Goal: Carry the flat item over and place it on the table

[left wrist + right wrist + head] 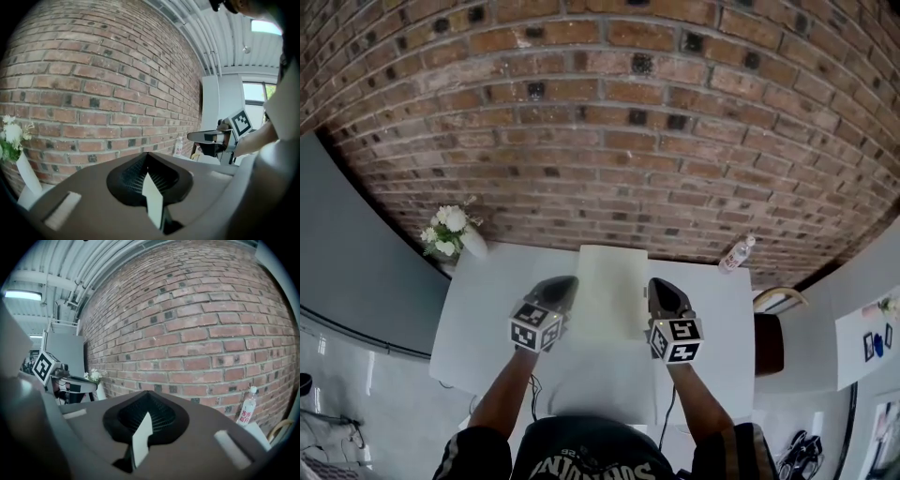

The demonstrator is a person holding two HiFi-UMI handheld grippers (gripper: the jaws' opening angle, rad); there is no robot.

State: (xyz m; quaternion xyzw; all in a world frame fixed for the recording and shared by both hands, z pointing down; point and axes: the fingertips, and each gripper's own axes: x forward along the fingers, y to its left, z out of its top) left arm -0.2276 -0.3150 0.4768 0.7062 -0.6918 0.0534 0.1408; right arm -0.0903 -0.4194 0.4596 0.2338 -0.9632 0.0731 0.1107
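Between my left gripper (562, 289) and right gripper (662, 292), I am holding the sheet (609, 286) level over the table (473, 328), jaws pinched tight on opposite edges so it cannot tip.

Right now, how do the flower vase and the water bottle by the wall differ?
The flower vase is white and opaque, with white blooms; the water bottle is clear, with a red label and white cap. The vase sits at the table's back left corner, the bottle at its back right. Both stand close to the brick wall.
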